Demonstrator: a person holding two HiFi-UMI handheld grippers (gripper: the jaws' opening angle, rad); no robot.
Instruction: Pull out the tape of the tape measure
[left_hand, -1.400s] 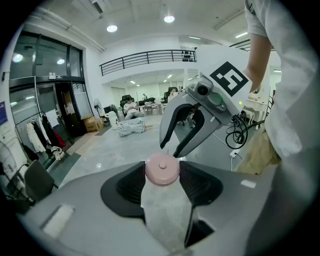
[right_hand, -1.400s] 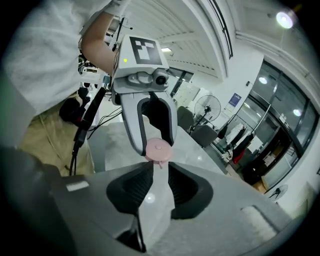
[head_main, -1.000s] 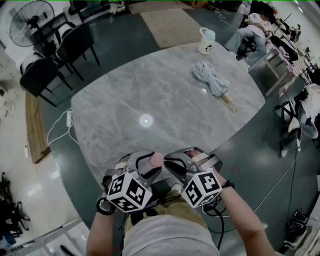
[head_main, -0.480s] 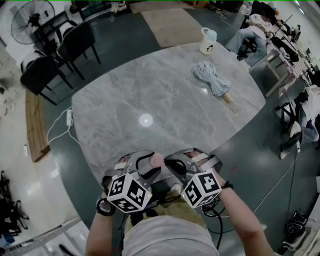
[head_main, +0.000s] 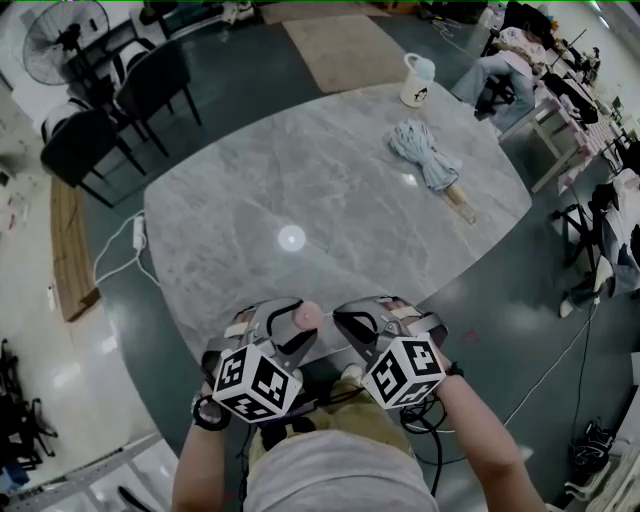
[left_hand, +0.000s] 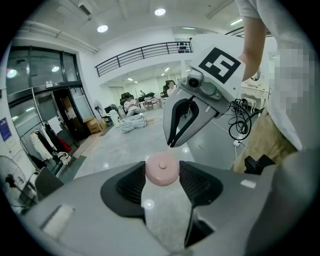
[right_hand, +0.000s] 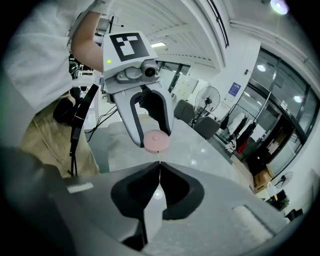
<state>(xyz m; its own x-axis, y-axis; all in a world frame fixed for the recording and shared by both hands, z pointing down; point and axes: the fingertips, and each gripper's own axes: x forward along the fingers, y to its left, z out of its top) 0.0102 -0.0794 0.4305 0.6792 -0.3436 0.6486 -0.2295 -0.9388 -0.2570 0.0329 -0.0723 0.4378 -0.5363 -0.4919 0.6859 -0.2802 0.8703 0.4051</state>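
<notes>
Closest in, over the near edge of the table, the two tools sit almost nose to nose. The left gripper has its jaws clamped on either side of the tape measure, a small, round pink case with a button in the middle of its face, held clear of the tabletop. The right gripper faces it with its jaws pressed together. A thin pale line seems to run from their tips to the case, so they are probably pinching the end of the tape, though it is too fine to be sure.

The case looks light, hard and smooth, so it could twist or slip out under a pull. Squeezing it across the rim, as here, seems the sound hold. The tape itself is likely thin, floppy and spring-loaded, best taken by its end tab and drawn straight away from the case.

Farther across the table lie a folded umbrella and, beyond it, a mug.
</notes>
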